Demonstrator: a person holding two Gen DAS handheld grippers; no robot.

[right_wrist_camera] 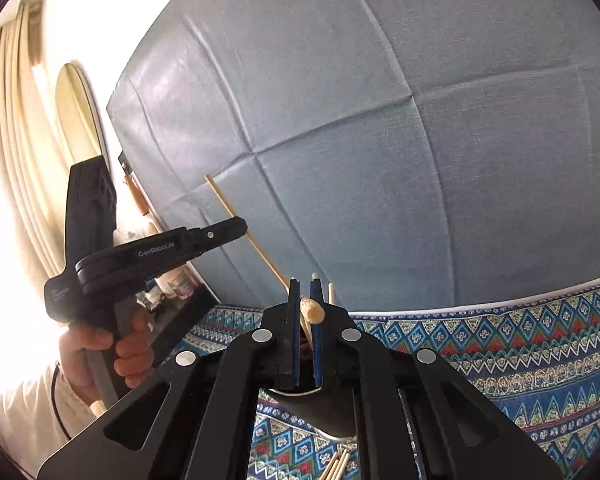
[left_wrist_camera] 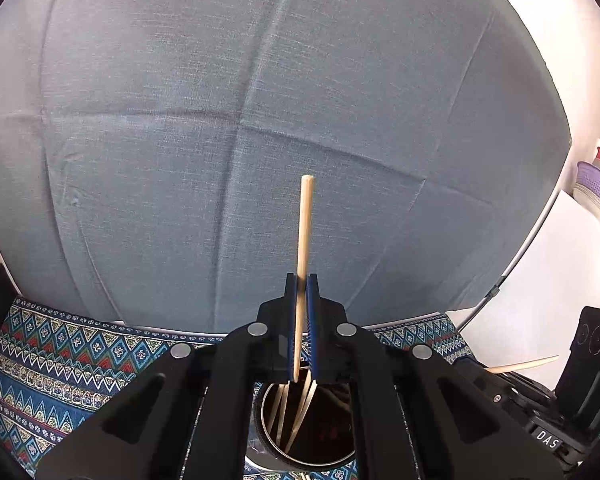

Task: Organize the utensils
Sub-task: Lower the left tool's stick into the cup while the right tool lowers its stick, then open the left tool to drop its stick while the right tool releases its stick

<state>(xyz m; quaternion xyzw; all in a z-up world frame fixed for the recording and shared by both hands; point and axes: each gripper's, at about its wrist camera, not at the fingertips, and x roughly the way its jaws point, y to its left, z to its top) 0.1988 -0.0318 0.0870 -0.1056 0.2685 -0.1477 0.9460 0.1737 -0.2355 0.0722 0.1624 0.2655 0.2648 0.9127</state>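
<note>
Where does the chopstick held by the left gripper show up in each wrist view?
Left wrist view: the chopstick stands near centre, clamped between the left gripper fingers, its lower end over the metal cup.
Right wrist view: the same chopstick slants at centre-left, past the tip of the left gripper.
Shared landmark: the patterned cloth below the blue-grey backdrop.

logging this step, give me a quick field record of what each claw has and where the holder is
left claw: shut on a wooden chopstick, stick pointing up past the tips
right claw: shut on a chopstick, only a short end shows
utensil holder: round cup under the left claw, several chopsticks standing in it
surface: patterned cloth
backdrop: blue-grey fabric
loose chopsticks: on the cloth near the holder
</note>
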